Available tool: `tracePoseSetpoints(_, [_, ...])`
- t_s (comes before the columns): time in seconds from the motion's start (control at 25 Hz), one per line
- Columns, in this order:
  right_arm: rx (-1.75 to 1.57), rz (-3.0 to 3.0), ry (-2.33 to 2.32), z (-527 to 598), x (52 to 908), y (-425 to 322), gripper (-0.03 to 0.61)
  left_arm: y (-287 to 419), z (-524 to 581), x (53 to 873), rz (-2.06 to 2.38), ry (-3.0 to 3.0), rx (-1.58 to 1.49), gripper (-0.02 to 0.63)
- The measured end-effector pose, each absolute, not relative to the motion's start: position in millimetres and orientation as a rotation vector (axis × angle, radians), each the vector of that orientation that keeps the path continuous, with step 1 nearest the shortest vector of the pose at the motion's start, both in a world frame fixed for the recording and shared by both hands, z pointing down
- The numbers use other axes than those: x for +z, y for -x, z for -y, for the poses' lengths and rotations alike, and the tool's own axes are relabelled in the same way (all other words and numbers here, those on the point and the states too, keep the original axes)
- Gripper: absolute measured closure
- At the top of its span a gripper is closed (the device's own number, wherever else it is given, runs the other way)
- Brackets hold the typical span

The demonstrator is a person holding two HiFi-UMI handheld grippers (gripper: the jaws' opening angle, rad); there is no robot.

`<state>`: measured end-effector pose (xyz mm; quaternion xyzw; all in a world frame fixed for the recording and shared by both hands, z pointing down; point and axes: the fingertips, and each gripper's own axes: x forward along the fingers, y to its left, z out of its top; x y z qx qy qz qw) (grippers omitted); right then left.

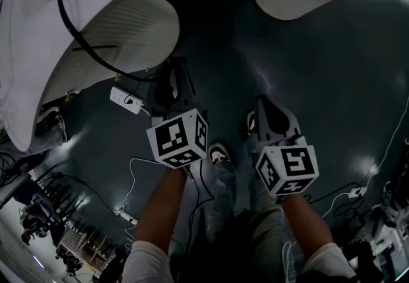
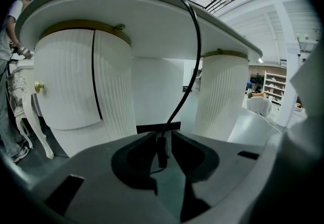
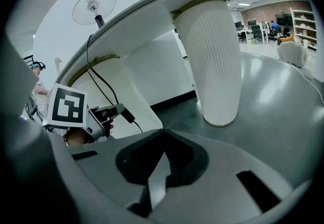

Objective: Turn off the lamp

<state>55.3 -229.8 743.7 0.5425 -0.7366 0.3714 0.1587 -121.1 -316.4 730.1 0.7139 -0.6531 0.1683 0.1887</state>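
Note:
The lamp (image 3: 94, 6) stands on the white table (image 3: 152, 10); only its round base and dark stem show. Its black cord (image 2: 195, 51) hangs over the table edge and runs down to a small black inline switch (image 2: 161, 151). My left gripper (image 2: 163, 138) is shut on that switch, below the tabletop. The right gripper view shows the same grip from the side: left gripper (image 3: 112, 112), switch (image 3: 128, 115). In the head view the cord (image 1: 77, 36) loops down to the left gripper (image 1: 174, 69). My right gripper (image 3: 163, 134) is shut on nothing and hangs to its right (image 1: 265, 103).
Two ribbed white table legs (image 2: 81, 86) (image 3: 212, 61) stand on the dark glossy floor. A white power strip (image 1: 126, 99) and loose cables lie on the floor. A person (image 2: 9, 66) stands at the far left by an ornate white cabinet (image 2: 30, 112).

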Motion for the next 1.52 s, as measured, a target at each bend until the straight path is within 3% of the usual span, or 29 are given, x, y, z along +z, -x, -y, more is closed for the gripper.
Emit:
tracePoseSetpoints(0.52, [1.07, 2.106, -1.584, 207, 732, -59, 0.58, 111, 268, 726, 1.809, -1.97, 0.484, 0.541])
tracePoseSetpoints(0.72, [1.072, 2.097, -1.6, 197, 729, -64, 0.58, 101, 251, 726, 1.765, -1.972, 0.514, 0.604])
tracePoseSetpoints(0.92, [1.068, 2.1, -1.622, 192, 716, -64, 0.58, 95, 240, 716, 1.725, -1.993, 0.522, 0.605])
tracePoseSetpoints(1.52, [0.982, 2.215, -1.645, 186, 578, -54, 0.58, 76, 197, 578, 1.698, -2.03, 0.51, 0.606])
